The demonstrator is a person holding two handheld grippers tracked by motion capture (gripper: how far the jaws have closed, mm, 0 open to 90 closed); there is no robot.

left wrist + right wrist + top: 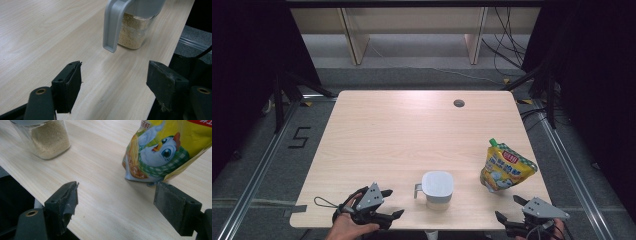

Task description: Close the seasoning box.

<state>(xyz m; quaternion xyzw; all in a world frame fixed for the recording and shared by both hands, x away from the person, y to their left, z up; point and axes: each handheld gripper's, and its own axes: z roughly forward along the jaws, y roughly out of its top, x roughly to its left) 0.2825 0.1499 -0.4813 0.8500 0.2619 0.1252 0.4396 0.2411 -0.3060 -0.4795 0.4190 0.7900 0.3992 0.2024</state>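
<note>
Resting at the near edge of the pale wooden bench [377, 130], the left claw [393, 203] lies in a person's hand [348, 226] with its jaws spread wide and nothing between them. In the left gripper view those jaws frame bare wood, and just beyond them stands the jar [136, 23], a clear container part filled with fine tan grains, its grey handle [113, 25] hanging down toward the camera. From the high view the jar [437, 189] sits near the front edge, about midway between the two claws, topped by a white square lid [438, 183] with the handle pointing to the left claw's side. The right claw [508, 208] is at the bench's near right corner, also gaping wide and gripping nothing. Ahead of it stands the yellow pouch [504, 167], upright but leaning a little, with a green cap [493, 142] at its upper corner. In the right gripper view the pouch [170, 150] shows a cartoon chicken in a green checked scarf and stands close in front of the far-side jaw, not touching it, while the jar [46, 138] appears off to the upper left. A small round hole [458, 103] marks the far side of the bench. On the floor to the left, a taped figure five [300, 137] is visible.
</note>
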